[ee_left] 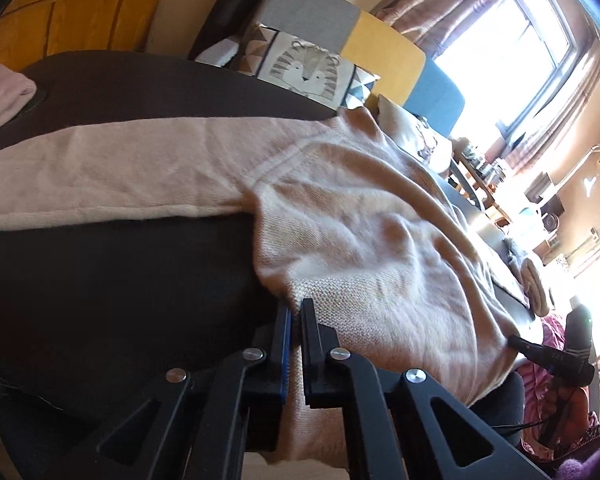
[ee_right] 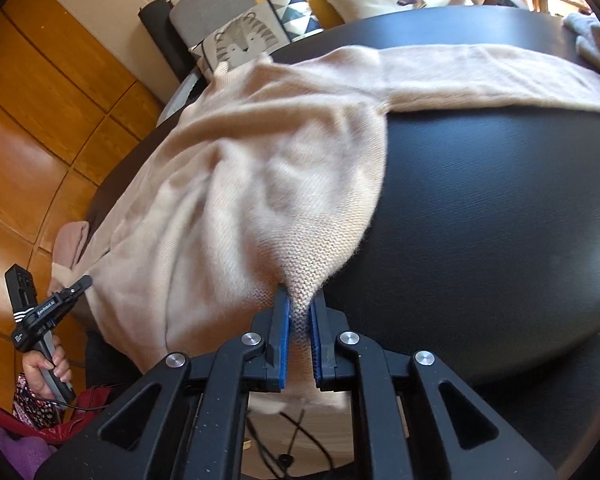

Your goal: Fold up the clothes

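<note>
The left tool [ee_right: 85,281] bears a small label, "ConRobot.AI".

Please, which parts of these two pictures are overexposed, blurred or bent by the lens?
Left wrist view: the window is blown out white, and the sweater looks slightly smeared near its middle. Right wrist view: light is even, the table shows soft sheen, its edge bulges from fisheye distortion, and the sweater's knit is sharp only near the right gripper.
</note>
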Tool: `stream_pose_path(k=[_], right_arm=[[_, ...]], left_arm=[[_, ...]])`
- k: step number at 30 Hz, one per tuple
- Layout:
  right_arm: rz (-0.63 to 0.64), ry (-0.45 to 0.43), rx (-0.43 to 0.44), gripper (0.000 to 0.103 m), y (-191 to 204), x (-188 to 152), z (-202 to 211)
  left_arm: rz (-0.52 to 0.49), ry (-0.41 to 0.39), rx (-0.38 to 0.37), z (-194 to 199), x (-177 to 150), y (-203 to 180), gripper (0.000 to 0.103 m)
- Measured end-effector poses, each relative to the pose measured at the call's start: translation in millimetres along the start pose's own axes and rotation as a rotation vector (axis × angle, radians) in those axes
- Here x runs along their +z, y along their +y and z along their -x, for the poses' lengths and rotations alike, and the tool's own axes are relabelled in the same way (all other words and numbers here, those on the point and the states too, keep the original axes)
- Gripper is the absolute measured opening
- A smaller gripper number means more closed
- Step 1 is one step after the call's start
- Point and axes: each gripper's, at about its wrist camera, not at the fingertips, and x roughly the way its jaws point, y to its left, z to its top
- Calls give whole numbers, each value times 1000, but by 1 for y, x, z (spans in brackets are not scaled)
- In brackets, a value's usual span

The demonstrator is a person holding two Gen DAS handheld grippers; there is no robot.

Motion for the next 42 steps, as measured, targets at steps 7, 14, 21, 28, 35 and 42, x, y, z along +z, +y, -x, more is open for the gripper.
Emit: stream_pose_path(k=[7,14,21,28,35,42], right_arm=[[-55,13,-26,9,-14,3,2],[-47,60,-39,9,-21,-3,0],[-50,86,-16,13,-24,1,-7],[80,-10,-155,14,-6,29,11],[218,-113,-191,14,19,85,10],[332,-121,-164,14,65,130,-54]], left_arm=[[39,10,51,4,1,20,3],[66,24,111,7,-3,36,2],[11,11,85,4,6,26,2],[-177,1,94,-21,38,-20,9],[-352,13,185,-84,76,-73,16],[-356,57,264,-137,91,-88,16]])
